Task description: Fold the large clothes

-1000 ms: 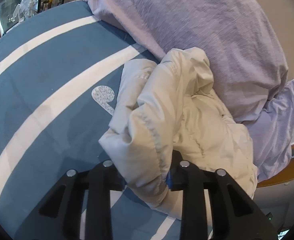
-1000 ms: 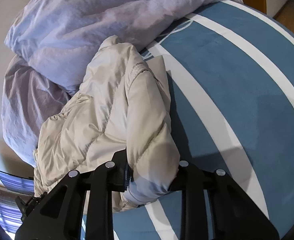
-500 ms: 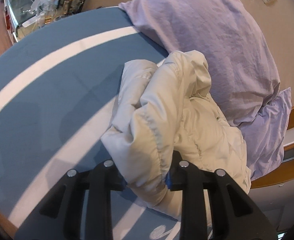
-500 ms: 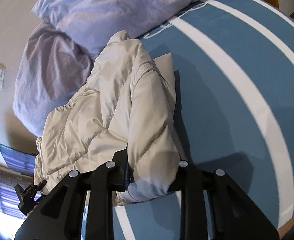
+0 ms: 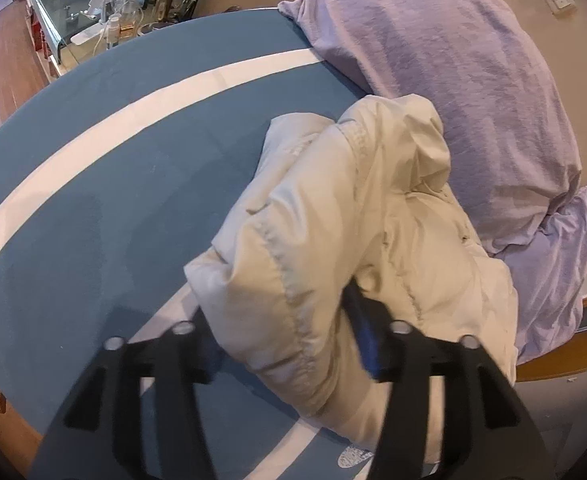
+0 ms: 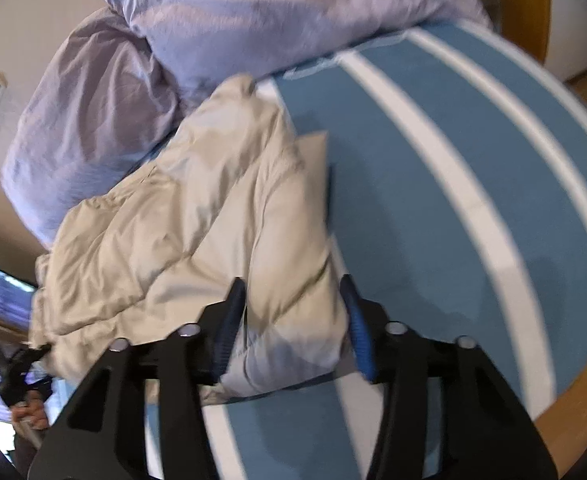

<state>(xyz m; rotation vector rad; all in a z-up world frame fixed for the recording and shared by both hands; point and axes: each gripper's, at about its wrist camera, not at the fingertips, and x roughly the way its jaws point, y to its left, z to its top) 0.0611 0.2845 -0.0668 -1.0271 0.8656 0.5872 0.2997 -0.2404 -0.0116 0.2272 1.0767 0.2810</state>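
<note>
A cream puffy jacket [image 5: 353,216] lies bunched on the blue bed cover with white stripes [image 5: 133,160]. My left gripper [image 5: 289,340] is shut on a padded fold of the jacket and holds it up off the cover. In the right wrist view my right gripper [image 6: 293,328] is shut on another fold of the same jacket [image 6: 197,224], its blue pads [image 6: 355,328] pressing both sides. The rest of the jacket trails toward the pillows.
Two lilac pillows [image 5: 453,80] lie against the wall behind the jacket; they also show in the right wrist view [image 6: 253,12]. A glass-topped table with bottles [image 5: 93,4] stands beyond the bed. The wooden bed frame [image 5: 553,364] edges the mattress. The other gripper and hand [image 6: 21,376] show at lower left.
Both grippers have lifted and pulled back with the jacket held. More of the bed cover, its edge and the wall shows now. The jacket hangs higher off the cover.
</note>
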